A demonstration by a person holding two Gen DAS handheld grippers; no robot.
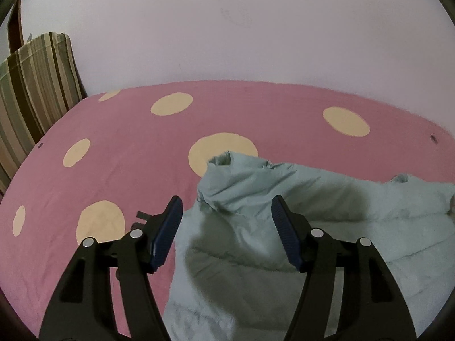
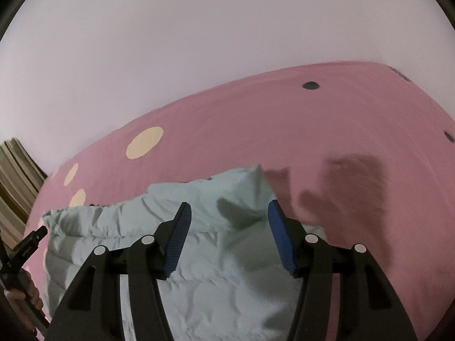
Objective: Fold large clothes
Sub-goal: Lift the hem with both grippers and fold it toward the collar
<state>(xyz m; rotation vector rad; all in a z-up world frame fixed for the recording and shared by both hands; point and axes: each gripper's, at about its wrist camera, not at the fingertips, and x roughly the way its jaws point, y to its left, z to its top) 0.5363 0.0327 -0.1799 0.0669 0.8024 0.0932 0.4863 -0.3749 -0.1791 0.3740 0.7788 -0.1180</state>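
Note:
A pale green padded jacket (image 1: 284,227) lies crumpled on a pink bed sheet with cream dots (image 1: 113,147). One rolled sleeve end sticks up at its far left. My left gripper (image 1: 226,206) is open and empty, hovering over the jacket's left part. In the right wrist view the same jacket (image 2: 216,255) lies below my right gripper (image 2: 229,209), which is open and empty above the jacket's right end. The left gripper (image 2: 25,247) shows at the left edge there, held in a hand.
A striped cushion (image 1: 34,91) leans against the wall at the bed's left end. A pale wall (image 1: 227,28) runs behind the bed. Bare pink sheet (image 2: 355,147) lies right of and beyond the jacket.

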